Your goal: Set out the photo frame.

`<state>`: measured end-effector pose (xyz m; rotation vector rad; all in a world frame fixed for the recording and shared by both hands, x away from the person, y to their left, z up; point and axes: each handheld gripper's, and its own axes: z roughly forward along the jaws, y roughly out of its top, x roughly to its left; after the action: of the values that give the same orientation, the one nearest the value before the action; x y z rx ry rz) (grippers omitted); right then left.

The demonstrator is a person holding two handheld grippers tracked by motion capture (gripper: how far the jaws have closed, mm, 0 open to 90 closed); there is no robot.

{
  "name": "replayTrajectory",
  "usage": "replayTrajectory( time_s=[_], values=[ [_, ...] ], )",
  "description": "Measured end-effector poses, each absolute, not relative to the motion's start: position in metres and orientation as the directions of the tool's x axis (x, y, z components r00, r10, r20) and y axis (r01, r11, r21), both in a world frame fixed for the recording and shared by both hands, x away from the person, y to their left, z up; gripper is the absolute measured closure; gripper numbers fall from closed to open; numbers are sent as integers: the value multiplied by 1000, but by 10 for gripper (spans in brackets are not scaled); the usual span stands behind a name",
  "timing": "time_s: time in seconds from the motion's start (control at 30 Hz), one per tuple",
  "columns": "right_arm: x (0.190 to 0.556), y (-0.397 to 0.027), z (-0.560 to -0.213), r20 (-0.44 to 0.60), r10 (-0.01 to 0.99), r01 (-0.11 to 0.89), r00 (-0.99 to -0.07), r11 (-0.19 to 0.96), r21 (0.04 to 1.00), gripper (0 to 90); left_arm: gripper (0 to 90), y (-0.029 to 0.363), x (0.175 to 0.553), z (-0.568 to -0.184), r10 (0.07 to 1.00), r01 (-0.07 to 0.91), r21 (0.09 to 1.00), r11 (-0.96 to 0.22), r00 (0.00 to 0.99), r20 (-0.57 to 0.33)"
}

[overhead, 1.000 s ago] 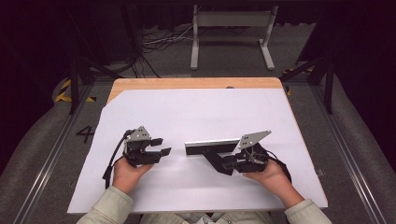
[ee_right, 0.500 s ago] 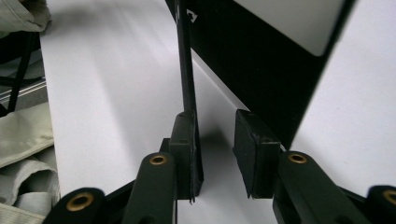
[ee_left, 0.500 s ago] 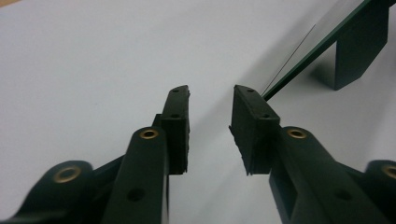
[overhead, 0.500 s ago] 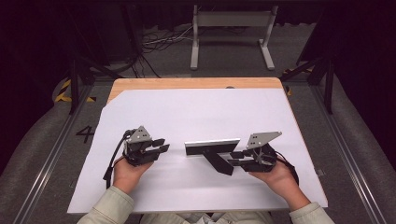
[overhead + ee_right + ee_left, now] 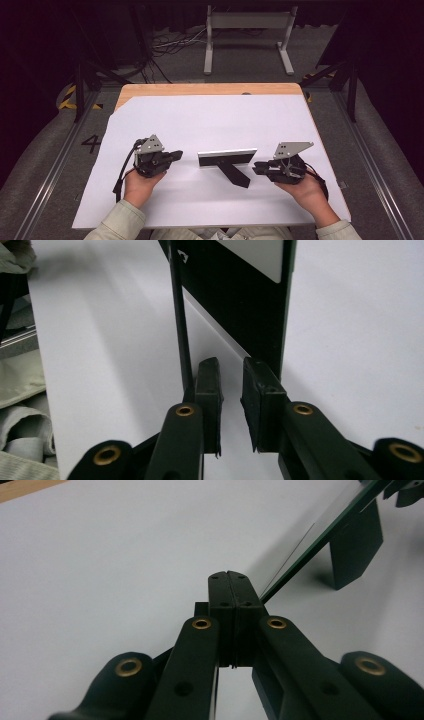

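Partly cropped, the black stand (image 5: pixel 240 300) rises beyond the right gripper (image 5: pixel 231 382).

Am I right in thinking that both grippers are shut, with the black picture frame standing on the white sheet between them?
Not quite: only the left gripper is shut, its jaws pressed together in the left gripper view. The right gripper is open, with a clear gap between its jaws in the right gripper view. The black picture frame does stand on the white sheet between them.
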<state>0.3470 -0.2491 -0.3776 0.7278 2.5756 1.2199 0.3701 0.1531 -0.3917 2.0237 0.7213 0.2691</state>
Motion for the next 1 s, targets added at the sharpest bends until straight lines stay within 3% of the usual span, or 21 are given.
replayTrajectory(
  time_s=[0.33,1.0],
  values=[
    [352,-248,-388,-5,535,349,-845,557,753,896,897,150,364,-383,573,365,865,-343,811,-115],
    [366,-235,-410,-22,553,355,-833,565,745,900,896,154,360,-379,594,364,876,-317,796,-115]
  ],
)
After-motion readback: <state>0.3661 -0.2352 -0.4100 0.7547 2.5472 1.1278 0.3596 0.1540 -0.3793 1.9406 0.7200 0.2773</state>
